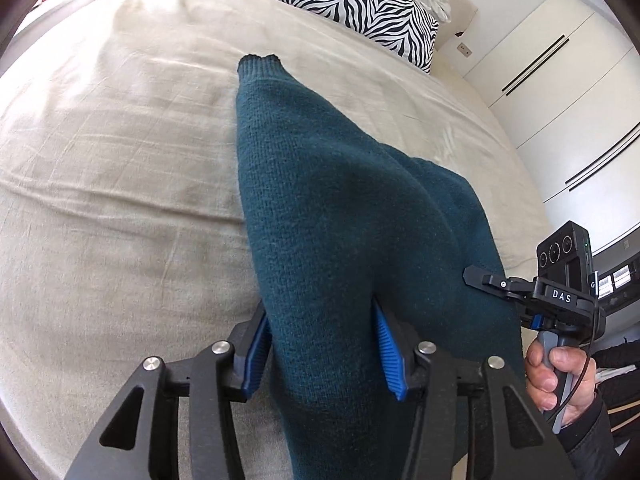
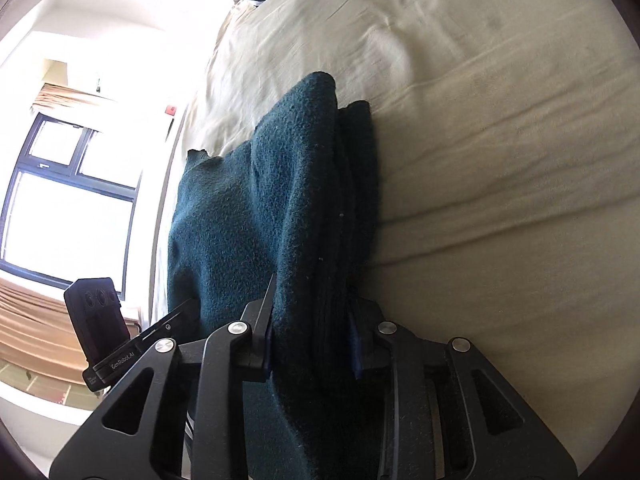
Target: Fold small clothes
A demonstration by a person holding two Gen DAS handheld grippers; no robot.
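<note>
A dark teal knitted garment is lying on the beige bed cover, below a zebra pillow. The left gripper is standing half open around the fabric, its blue pads apart. The right gripper is clamping a thick fold of the garment narrowly.

"DAS", "GenRobot.AI" on gripper mounts

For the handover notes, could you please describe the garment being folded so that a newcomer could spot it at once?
Start from the wide beige bed with the zebra-striped pillow at its head. Lying along the sheet is a dark teal knitted sweater, between the fingers of both grippers. It is the only dark, fuzzy thing on the pale bedding, with a ribbed cuff pointing toward the pillow.
</note>
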